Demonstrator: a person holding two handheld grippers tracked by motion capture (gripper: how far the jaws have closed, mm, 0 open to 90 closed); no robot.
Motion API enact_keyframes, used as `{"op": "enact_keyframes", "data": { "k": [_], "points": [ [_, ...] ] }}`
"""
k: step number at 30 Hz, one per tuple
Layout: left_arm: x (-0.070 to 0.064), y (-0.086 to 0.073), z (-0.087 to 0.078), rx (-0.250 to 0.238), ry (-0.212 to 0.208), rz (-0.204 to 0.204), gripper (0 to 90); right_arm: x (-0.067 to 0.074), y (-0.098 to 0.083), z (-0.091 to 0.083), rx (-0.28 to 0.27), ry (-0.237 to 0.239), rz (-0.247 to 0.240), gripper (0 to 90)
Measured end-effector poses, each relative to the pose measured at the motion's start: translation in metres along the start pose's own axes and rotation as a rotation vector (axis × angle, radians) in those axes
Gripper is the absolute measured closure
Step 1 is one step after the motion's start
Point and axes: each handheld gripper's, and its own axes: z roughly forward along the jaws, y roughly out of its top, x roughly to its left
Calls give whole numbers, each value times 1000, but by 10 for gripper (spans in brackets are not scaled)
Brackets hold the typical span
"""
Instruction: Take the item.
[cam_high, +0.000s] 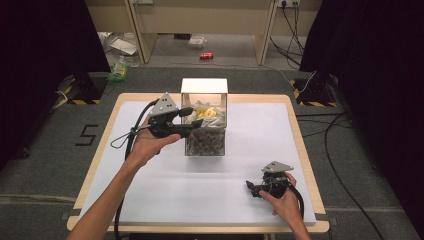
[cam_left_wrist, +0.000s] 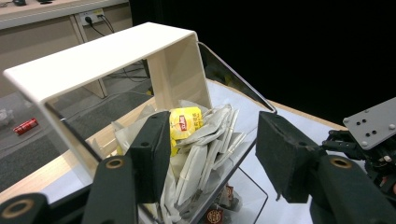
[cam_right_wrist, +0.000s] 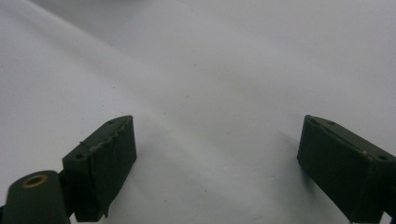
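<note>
High view had my left gripper (cam_high: 192, 121) up at the open top of the clear box (cam_high: 205, 142), which stood at the middle back of the surface (cam_high: 165, 195), white lid (cam_high: 204, 86) raised behind it. Left gripper view looked straight down onto the tea bags (cam_left_wrist: 205, 154) packed upright inside, a yellow-labelled one (cam_left_wrist: 186, 123) sitting highest. My left fingers (cam_left_wrist: 150, 158) stood partly open with nothing pinched between them; one hung over the pile, the other outside the box wall. My right gripper (cam_high: 256, 189) rested low on the white sheet, well apart from the box, fingers (cam_right_wrist: 100, 170) spread wide and empty.

The risk, as I judged it: with one finger outside the wall, closing would clamp the clear plastic rather than a bag and drag or tip the box. The bags also sat so tightly that a pinch could lift several together.
</note>
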Motion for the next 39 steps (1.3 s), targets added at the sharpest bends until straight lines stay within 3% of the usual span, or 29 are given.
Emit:
{"op": "enact_keyframes", "data": {
  "k": [10, 18, 33, 39],
  "points": [
    [0, 3, 15, 2, -8, -8, 542, 0, 0, 0, 3, 5, 0, 121],
    [1, 2, 26, 34, -9, -11, 594, 0, 0, 0, 3, 6, -1, 117],
    [6, -2, 37, 56, -16, -23, 693, -1, 0, 0, 1, 8, -13, 114],
    [5, -2, 38, 65, 0, -22, 776, -1, 0, 0, 1, 8, -13, 113]
  ]
}}
